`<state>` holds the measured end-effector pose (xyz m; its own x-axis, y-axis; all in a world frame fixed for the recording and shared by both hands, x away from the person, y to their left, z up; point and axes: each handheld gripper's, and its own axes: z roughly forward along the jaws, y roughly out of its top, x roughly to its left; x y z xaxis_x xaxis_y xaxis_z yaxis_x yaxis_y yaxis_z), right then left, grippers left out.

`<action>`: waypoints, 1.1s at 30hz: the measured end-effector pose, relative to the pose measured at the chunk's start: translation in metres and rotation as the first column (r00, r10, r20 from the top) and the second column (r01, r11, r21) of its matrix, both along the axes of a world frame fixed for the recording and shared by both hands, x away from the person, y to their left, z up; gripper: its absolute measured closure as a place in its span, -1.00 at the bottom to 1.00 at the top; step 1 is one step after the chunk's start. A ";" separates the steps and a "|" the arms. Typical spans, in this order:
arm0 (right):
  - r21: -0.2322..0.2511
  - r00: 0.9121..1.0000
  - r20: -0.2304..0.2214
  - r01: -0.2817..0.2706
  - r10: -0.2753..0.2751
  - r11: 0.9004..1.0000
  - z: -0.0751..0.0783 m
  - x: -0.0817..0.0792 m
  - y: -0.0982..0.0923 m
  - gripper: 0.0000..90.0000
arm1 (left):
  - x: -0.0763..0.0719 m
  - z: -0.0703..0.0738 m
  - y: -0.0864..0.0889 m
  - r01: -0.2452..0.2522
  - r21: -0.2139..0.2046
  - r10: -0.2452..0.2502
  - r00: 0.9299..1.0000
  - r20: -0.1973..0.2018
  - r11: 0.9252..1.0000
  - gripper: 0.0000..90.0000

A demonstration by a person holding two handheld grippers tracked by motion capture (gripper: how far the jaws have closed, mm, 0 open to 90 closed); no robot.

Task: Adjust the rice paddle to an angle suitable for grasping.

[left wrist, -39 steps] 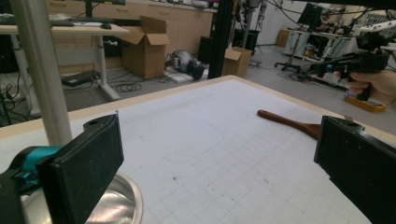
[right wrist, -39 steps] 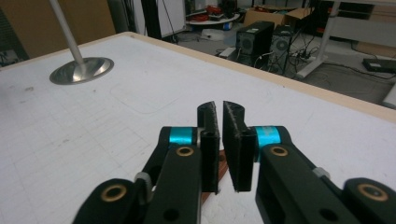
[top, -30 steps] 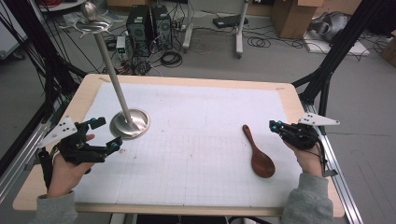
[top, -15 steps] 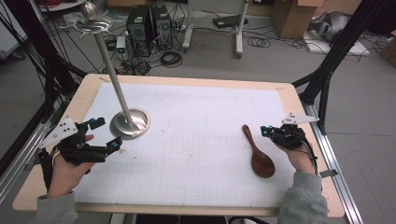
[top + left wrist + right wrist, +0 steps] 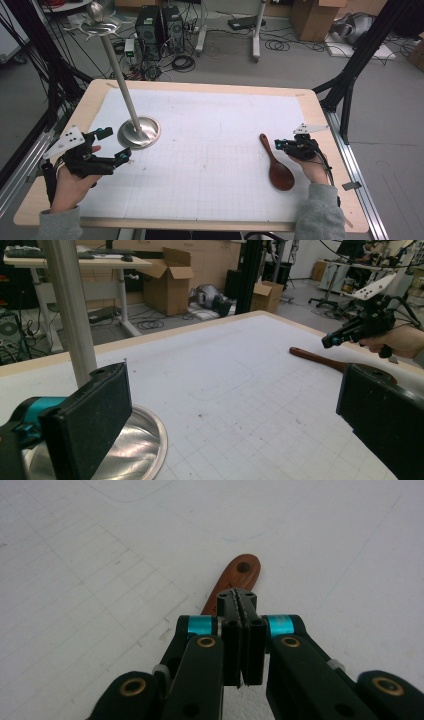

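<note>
A dark wooden spoon (image 5: 276, 165) lies on the white mat at the right, bowl toward the person. Its holed handle end (image 5: 240, 570) pokes out just beyond my right gripper (image 5: 239, 600), whose jaws are pressed together with nothing between them. From above, the right gripper (image 5: 276, 145) hovers beside the spoon's handle. My left gripper (image 5: 115, 145) stands open at the left, close to the round base of a metal stand (image 5: 138, 132). In the left gripper view its wide-apart jaws (image 5: 230, 425) frame the stand's base (image 5: 125, 450), the spoon (image 5: 320, 359) and the right gripper (image 5: 332, 339).
The stand's tall pole (image 5: 120, 75) leans up and away to a dish-like top. A gridded white mat (image 5: 210, 115) covers most of the wooden table (image 5: 320, 107). Dark frame struts rise at both table sides; computers, cables and boxes sit on the floor beyond.
The right hand has come down and leftward, bringing its shut gripper next to the spoon's handle. The left hand and the stand have stayed put.
</note>
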<state>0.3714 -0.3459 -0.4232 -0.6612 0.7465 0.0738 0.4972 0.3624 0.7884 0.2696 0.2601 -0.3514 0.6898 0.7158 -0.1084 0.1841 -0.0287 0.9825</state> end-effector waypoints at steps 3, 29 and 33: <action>-0.002 1.000 -0.013 -0.001 0.001 1.000 -0.004 0.002 0.001 0.98 | 0.000 0.000 0.000 -0.001 0.003 0.001 1.000 -0.001 1.000 -0.96; -0.025 0.996 -0.093 -0.004 0.002 1.000 -0.020 0.012 0.005 0.98 | -0.002 -0.005 0.005 -0.022 0.019 0.022 1.000 -0.020 1.000 -0.96; -0.035 0.997 -0.081 -0.011 0.008 0.999 -0.020 0.012 0.007 0.98 | -0.002 -0.006 0.005 -0.025 0.021 0.026 0.999 -0.022 0.999 -0.96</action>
<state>0.3837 -0.3394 -0.4435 -0.6614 0.7432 0.1011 0.5552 0.3945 0.7322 0.2676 0.2653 -0.3578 0.6690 0.7353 -0.1088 0.2070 -0.0436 0.9774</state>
